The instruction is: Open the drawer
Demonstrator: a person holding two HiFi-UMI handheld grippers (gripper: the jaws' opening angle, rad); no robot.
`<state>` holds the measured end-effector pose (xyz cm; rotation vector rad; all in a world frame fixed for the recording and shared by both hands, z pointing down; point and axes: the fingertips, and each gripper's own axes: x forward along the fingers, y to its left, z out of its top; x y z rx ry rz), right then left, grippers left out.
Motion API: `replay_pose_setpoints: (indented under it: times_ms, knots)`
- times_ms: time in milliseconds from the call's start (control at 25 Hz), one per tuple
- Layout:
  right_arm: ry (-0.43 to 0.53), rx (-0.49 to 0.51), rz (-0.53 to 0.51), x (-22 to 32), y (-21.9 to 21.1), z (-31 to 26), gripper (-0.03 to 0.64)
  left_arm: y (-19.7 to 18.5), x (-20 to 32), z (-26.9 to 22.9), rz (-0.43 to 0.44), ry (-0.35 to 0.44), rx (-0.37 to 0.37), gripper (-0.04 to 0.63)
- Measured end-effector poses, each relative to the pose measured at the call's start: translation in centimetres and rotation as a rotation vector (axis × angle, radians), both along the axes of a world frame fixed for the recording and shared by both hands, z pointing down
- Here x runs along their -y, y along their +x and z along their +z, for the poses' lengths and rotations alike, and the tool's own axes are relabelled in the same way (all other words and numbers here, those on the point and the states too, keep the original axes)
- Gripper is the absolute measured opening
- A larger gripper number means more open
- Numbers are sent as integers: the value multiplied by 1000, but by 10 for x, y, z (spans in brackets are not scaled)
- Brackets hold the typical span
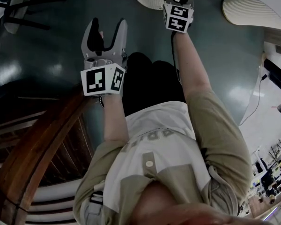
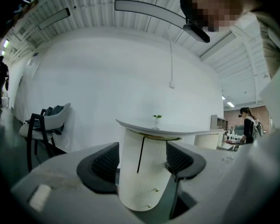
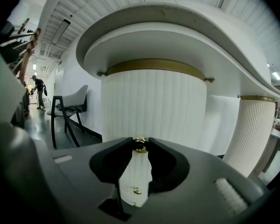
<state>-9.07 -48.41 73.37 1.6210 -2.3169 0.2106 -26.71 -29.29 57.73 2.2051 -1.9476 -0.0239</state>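
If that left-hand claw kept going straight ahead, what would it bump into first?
Probably the white ribbed cylindrical cabinet, centred between the open jaws of the left gripper; its distance is unclear.

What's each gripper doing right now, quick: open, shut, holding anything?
Left gripper: open, holding nothing.
Right gripper: closed on the small gold knob of the white ribbed cabinet.

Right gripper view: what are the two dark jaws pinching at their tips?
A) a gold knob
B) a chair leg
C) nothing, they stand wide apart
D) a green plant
A: the right gripper has its jaws drawn in on a gold knob that sticks out from the front of the white ribbed cabinet.
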Motion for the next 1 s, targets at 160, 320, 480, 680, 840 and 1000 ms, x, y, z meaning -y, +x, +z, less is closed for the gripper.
replay_pose_setpoints:
  times_ms: [160, 320, 480, 680, 840, 1000]
  knots:
    - [-9, 0, -5, -10, 1, 3, 109, 1, -2, -2, 6, -3, -5, 319]
    - [-27, -10, -9, -19, 2, 2, 109, 4, -6, -8, 11, -4, -9, 319]
    - [-46, -14, -3, -29, 5, 3, 109, 12, -11, -14, 18, -4, -5, 319]
    - [-65, -32, -8, -43, 9, 6, 109, 17, -16, -27, 24, -1, 3, 319]
    - [-85, -33, -13, -55, 10, 3, 109, 20, -17, -41, 26, 8, 18, 319]
    - [-98, -33, -15, -67, 12, 5, 109, 23, -18, -47, 32, 5, 28, 319]
